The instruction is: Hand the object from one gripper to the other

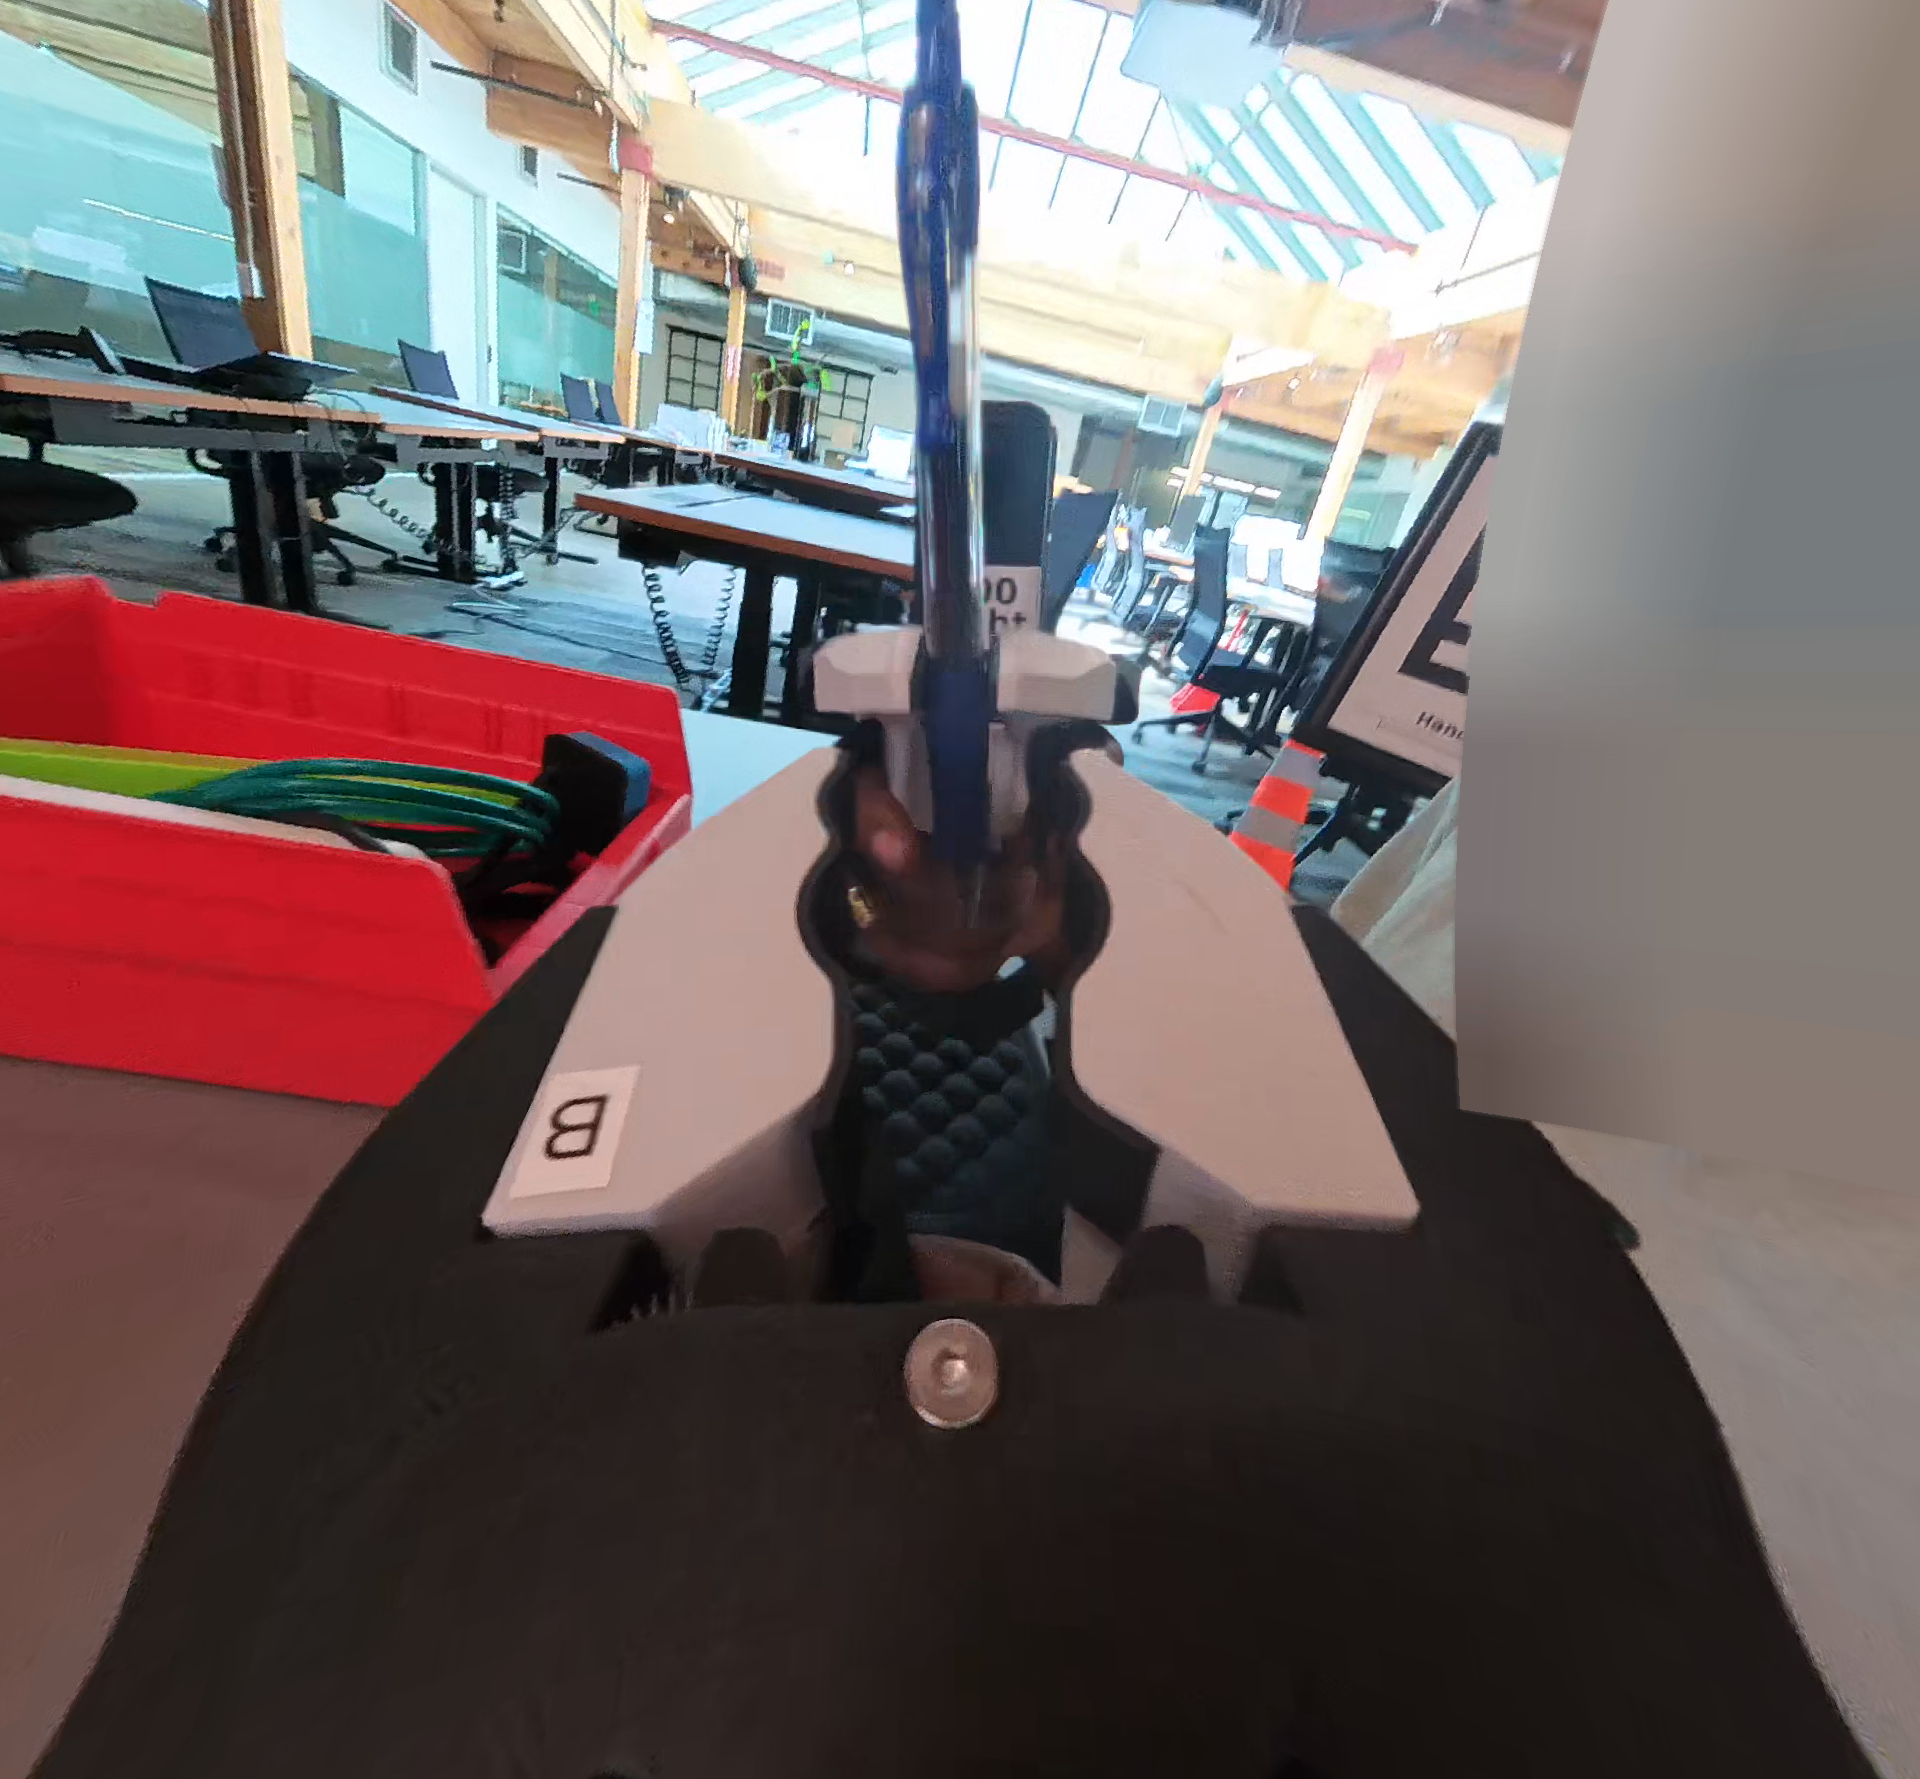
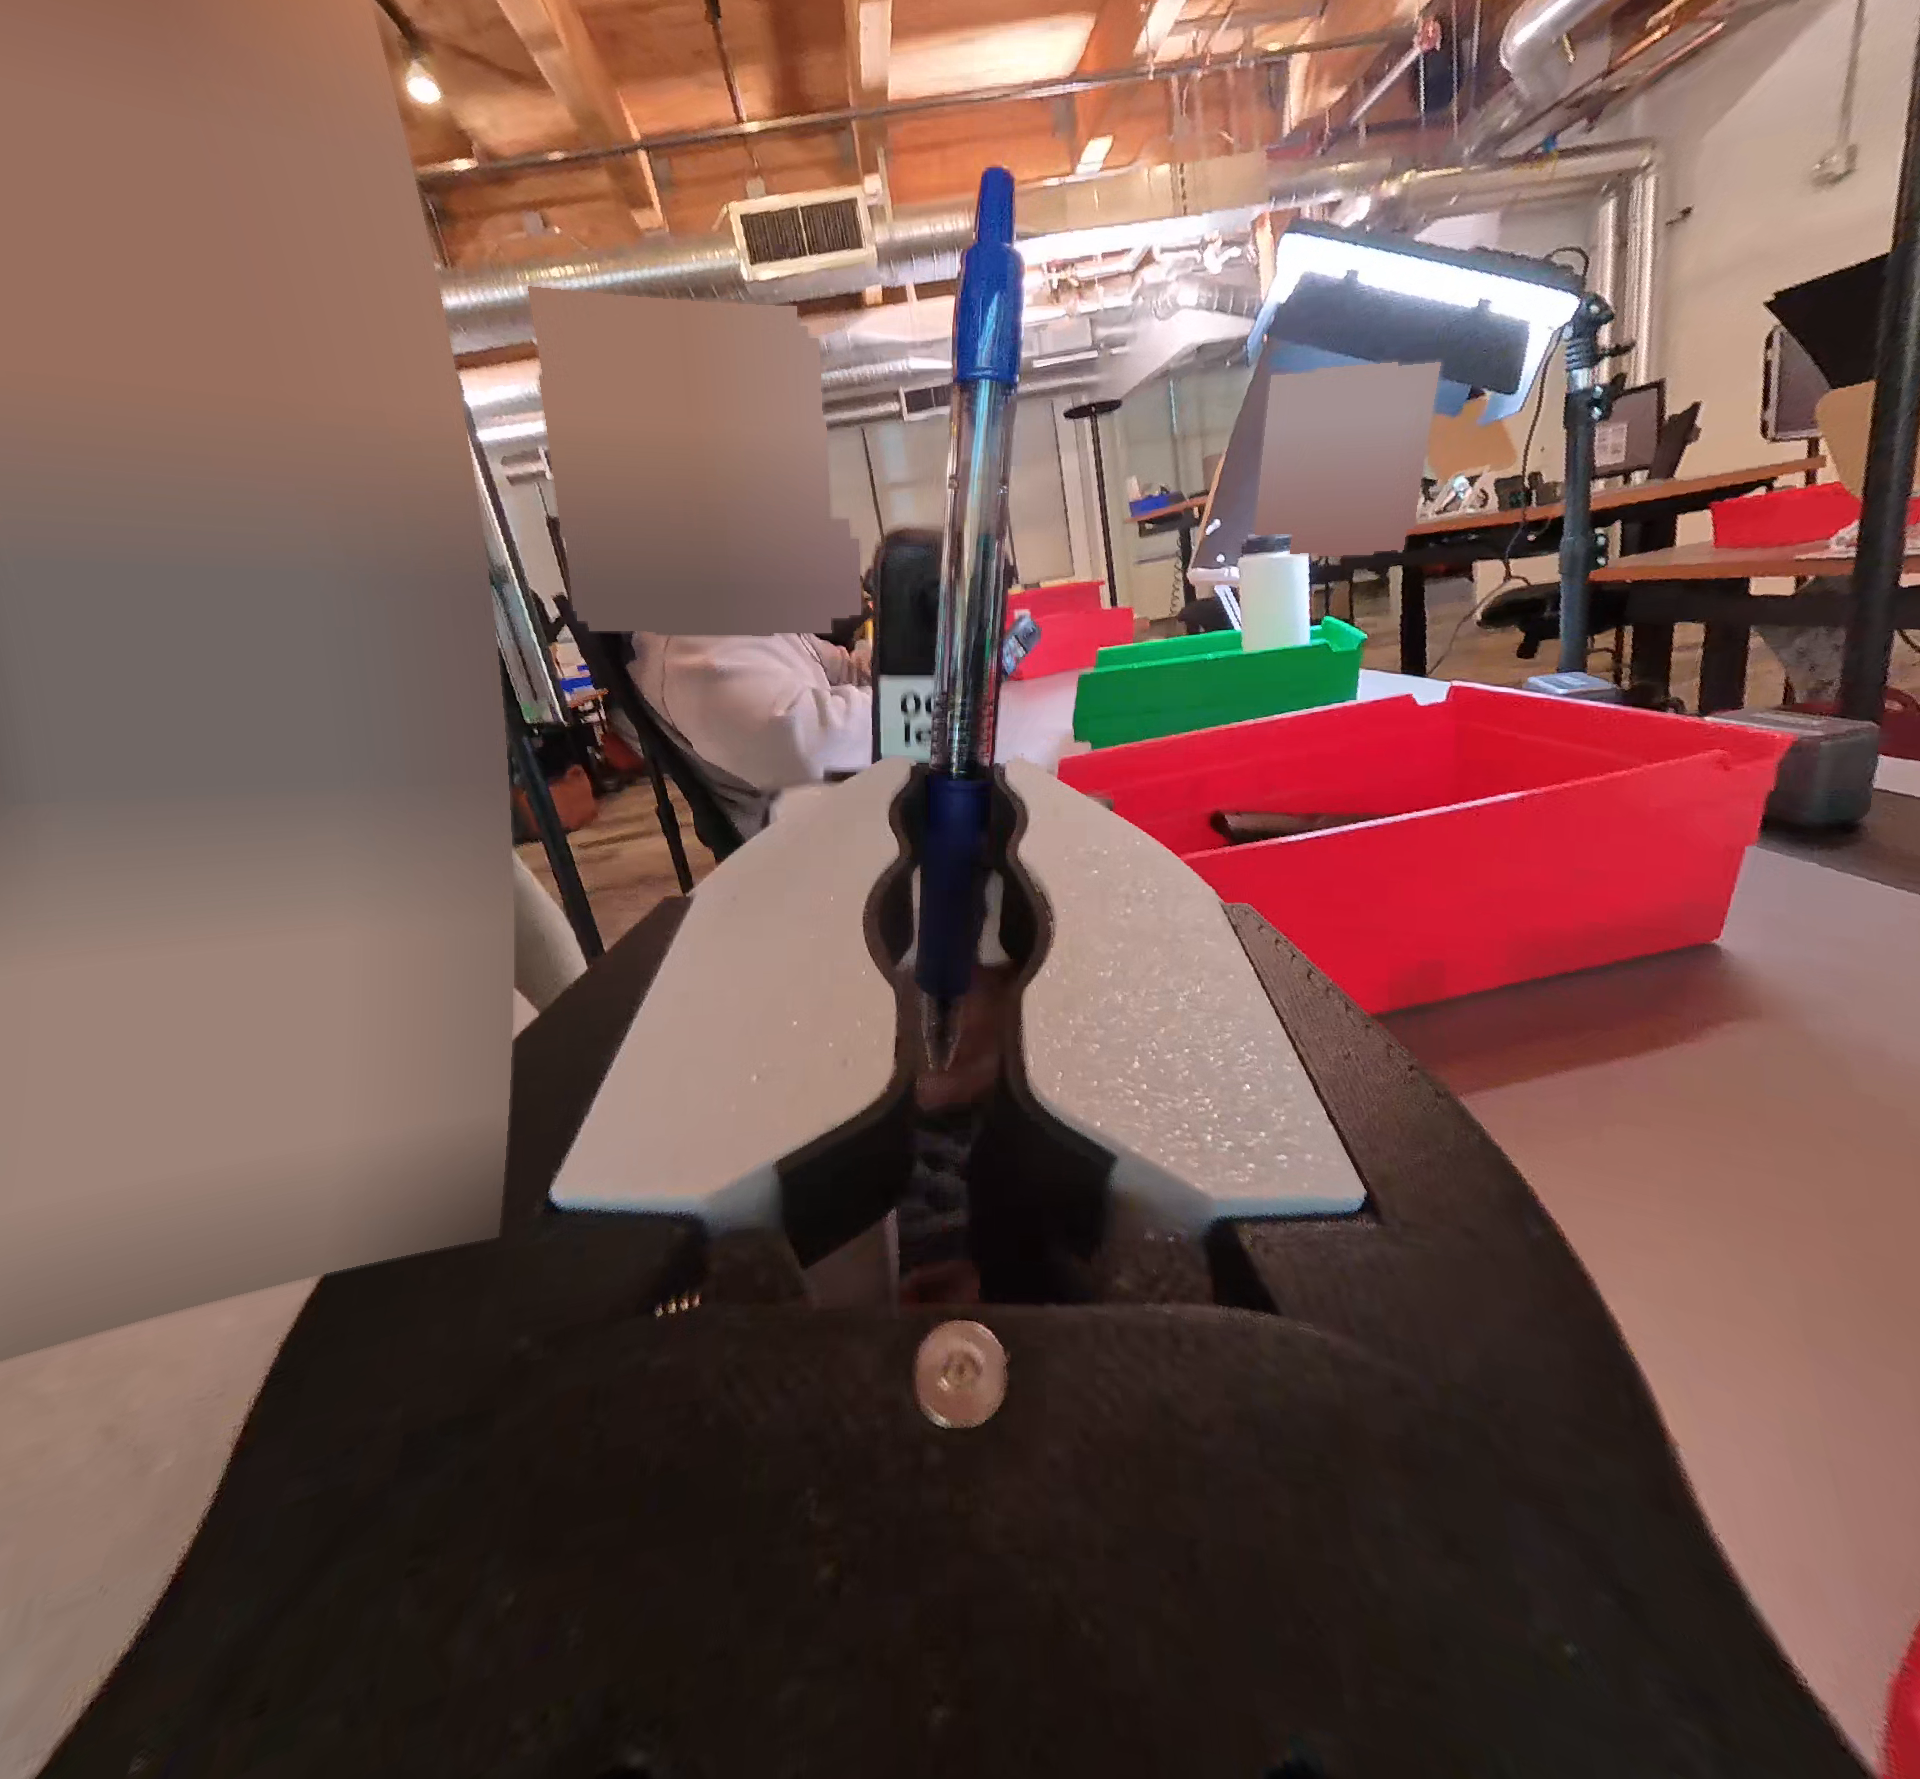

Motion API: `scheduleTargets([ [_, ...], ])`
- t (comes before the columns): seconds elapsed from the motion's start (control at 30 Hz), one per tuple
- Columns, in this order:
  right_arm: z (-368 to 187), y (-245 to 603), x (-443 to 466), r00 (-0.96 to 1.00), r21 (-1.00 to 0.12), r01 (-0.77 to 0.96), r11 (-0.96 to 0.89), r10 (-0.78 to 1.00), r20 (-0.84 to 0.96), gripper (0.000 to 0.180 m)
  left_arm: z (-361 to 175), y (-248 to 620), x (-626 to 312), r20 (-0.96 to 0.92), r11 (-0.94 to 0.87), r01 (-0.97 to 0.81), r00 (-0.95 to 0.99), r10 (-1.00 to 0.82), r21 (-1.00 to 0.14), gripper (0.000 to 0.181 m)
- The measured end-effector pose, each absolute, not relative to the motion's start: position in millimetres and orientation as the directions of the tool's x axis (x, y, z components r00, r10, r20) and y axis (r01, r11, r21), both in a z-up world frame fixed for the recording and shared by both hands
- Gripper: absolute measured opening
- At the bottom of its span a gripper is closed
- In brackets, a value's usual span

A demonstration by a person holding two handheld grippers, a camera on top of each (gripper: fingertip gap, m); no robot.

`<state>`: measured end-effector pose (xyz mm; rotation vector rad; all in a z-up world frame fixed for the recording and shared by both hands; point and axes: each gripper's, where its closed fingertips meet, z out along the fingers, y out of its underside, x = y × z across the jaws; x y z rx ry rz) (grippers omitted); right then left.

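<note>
A blue pen with a clear barrel (image 2: 977,503) stands upright with its tip down. My right gripper (image 2: 954,779) is shut on its dark blue rubber grip. In the left wrist view the pen (image 1: 940,327) rises in front of me, and the right gripper (image 1: 956,680) faces me, clamped on the grip. My left gripper (image 1: 961,763) is open. Its grey fingers (image 1: 707,981) stand on either side of the pen's lower end and the right gripper's fingertips, apart from both. The left gripper's black body (image 2: 904,617) shows behind the pen in the right wrist view.
A red bin (image 1: 260,950) holding a green cable (image 1: 416,799) sits left of my left gripper. Another red bin (image 2: 1455,877), a green bin (image 2: 1216,690) and a white bottle (image 2: 1276,602) lie right of my right gripper. A seated person (image 2: 748,701) is behind. An orange cone (image 1: 1273,815) stands on the floor. Left and right tips are no more than a few centimetres apart.
</note>
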<state>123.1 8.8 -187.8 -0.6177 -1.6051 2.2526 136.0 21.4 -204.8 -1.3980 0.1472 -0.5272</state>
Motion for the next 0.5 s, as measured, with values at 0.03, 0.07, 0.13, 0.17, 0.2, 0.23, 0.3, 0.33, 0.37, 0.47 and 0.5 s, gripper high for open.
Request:
scheduleTargets([
  [0.03,-191,10,123,-0.856,-0.953,0.008,-0.302,0.491,-0.163,0.011,-199,17,131,0.185,0.083,0.243,0.885,-0.427,-0.967,0.044],
  [0.07,-194,10,122,-0.849,-0.961,0.019,-0.274,0.503,-0.16,0.011,-190,13,126,0.165,0.101,0.225,0.896,-0.413,-0.969,0.042],
  [0.13,-200,8,121,-0.847,-0.971,0.037,-0.234,0.509,-0.155,0.012,-169,10,115,0.136,0.136,0.2,0.916,-0.379,-0.97,0.037],
  [0.17,-202,7,121,-0.849,-0.972,0.043,-0.229,0.504,-0.156,0.011,-161,10,112,0.127,0.134,0.187,0.922,-0.367,-0.973,0.035],
  [0.2,-203,5,121,-0.851,-0.972,0.049,-0.228,0.499,-0.16,0.011,-154,12,111,0.12,0.124,0.175,0.925,-0.36,-0.977,0.032],
  [0.23,-204,3,121,-0.854,-0.973,0.056,-0.226,0.495,-0.164,0.011,-149,15,110,0.115,0.111,0.164,0.927,-0.358,-0.98,0.03],
  [0.3,-206,1,120,-0.854,-0.974,0.062,-0.216,0.494,-0.164,0.011,-144,21,112,0.104,0.09,0.146,0.926,-0.364,-0.985,0.025],
  [0.33,-207,1,120,-0.853,-0.975,0.063,-0.212,0.495,-0.163,0.011,-144,24,113,0.101,0.083,0.141,0.923,-0.372,-0.987,0.021],
  [0.37,-207,1,119,-0.852,-0.976,0.063,-0.21,0.498,-0.162,0.012,-143,25,115,0.101,0.081,0.143,0.917,-0.386,-0.986,0.017],
  [0.47,-202,3,123,-0.857,-0.972,0.044,-0.229,0.491,-0.155,0.012,-138,21,116,0.127,0.142,0.202,0.902,-0.412,-0.969,0.012],
  [0.5,-199,5,124,-0.859,-0.972,0.038,-0.234,0.489,-0.151,0.011,-137,17,116,0.148,0.163,0.236,0.894,-0.423,-0.958,0.012],
])
